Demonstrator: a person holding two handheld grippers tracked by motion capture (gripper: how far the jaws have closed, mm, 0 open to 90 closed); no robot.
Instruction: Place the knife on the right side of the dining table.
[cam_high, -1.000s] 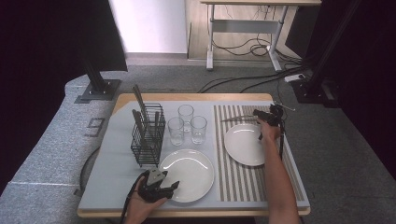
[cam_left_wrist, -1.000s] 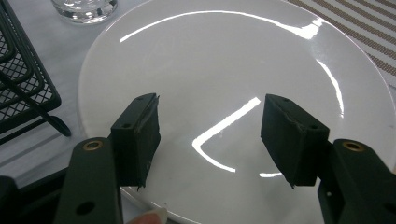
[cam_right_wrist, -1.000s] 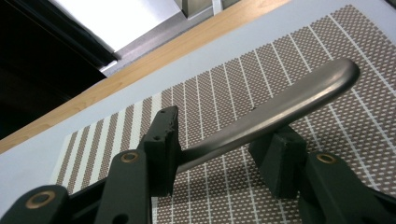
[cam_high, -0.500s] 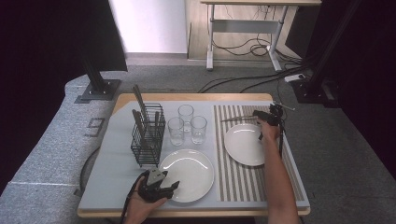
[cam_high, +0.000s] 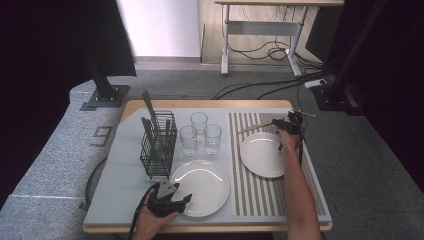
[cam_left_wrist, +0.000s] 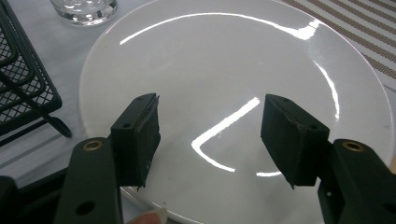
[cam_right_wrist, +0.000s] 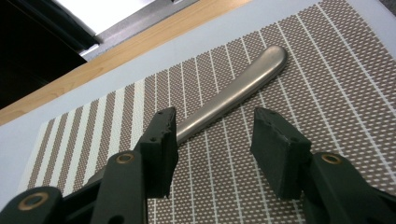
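My left gripper (cam_high: 170, 196) sits at the table's front left, by the near rim of a white plate (cam_high: 202, 186). In the left gripper view its jaws (cam_left_wrist: 210, 137) stand open above the plate (cam_left_wrist: 224, 70), with nothing between them. At the far right, my right gripper (cam_high: 290, 122) is over the striped placemat (cam_high: 250, 195). A metal utensil (cam_high: 254, 128) lies there beyond a second white plate (cam_high: 262, 156). In the right gripper view the jaws (cam_right_wrist: 212, 140) are open and the utensil's handle (cam_right_wrist: 238, 86) lies flat on the mat, its near end running behind the left jaw.
A black wire basket (cam_high: 158, 145) holding several utensils stands at the left of the grey board. Three empty glasses (cam_high: 200, 132) are grouped beside it, behind the near plate. The basket's corner (cam_left_wrist: 23, 88) and a glass base (cam_left_wrist: 84, 7) lie close to the left gripper.
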